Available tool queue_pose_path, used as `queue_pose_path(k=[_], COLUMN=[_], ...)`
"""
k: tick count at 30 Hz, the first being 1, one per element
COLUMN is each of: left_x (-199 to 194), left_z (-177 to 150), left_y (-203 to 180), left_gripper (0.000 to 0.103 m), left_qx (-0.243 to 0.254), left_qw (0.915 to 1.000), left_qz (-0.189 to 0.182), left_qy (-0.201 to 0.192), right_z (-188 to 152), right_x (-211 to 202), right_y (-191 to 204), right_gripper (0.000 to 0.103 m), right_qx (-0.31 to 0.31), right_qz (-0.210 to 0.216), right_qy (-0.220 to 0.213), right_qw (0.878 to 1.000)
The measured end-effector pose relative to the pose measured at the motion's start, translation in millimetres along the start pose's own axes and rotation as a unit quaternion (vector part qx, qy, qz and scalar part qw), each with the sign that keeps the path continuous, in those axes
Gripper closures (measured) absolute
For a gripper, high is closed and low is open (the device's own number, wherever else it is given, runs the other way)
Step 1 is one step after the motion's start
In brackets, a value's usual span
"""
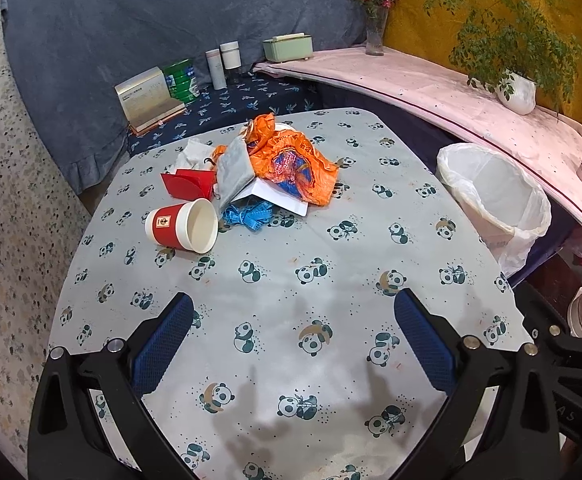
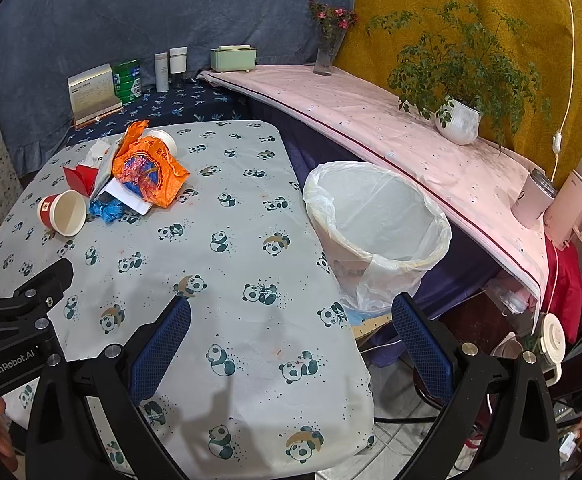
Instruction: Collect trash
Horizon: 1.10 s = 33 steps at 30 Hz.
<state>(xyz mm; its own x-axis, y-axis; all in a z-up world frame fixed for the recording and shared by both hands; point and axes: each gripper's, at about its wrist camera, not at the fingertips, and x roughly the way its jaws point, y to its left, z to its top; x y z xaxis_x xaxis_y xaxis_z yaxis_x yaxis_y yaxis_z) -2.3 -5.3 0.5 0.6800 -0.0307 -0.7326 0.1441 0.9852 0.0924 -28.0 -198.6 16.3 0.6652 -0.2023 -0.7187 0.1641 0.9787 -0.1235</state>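
Well ahead at 11 o'clock of the wide-open, empty left gripper (image 1: pixel 293 312) lies the trash pile (image 1: pixel 267 168); the right gripper (image 2: pixel 291 314) likewise gapes empty, bin (image 2: pixel 375 216) at 1 o'clock.

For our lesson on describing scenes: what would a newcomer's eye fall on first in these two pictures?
Probably the bright orange plastic bag heaped with other litter at the far end of the panda-print table, with a red paper cup lying on its side just in front of it. Next, the white-lined waste bin standing off the table's right edge, and the two open grippers, left and right, holding nothing.
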Motion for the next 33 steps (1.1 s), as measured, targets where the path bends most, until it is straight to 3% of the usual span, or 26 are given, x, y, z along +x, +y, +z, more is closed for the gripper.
queue_pose_path(k=[16, 33], left_x=[-1.1, 3.5], left_z=[2.6, 1.0], left_y=[-0.2, 2.3], left_gripper=[0.007, 0.007], left_qx=[-0.002, -0.005], left_qw=[0.9998, 1.0000], left_qz=[-0.014, 0.002], left_qy=[-0.014, -0.001], right_z=[1.0, 0.7], right_x=[0.8, -0.2], right_y=[-1.8, -4.2], right_gripper=[0.007, 0.007], right_qx=[0.004, 0.008], right_qz=[-0.002, -0.003], right_qy=[0.000, -0.002], right_qw=[1.000, 1.000])
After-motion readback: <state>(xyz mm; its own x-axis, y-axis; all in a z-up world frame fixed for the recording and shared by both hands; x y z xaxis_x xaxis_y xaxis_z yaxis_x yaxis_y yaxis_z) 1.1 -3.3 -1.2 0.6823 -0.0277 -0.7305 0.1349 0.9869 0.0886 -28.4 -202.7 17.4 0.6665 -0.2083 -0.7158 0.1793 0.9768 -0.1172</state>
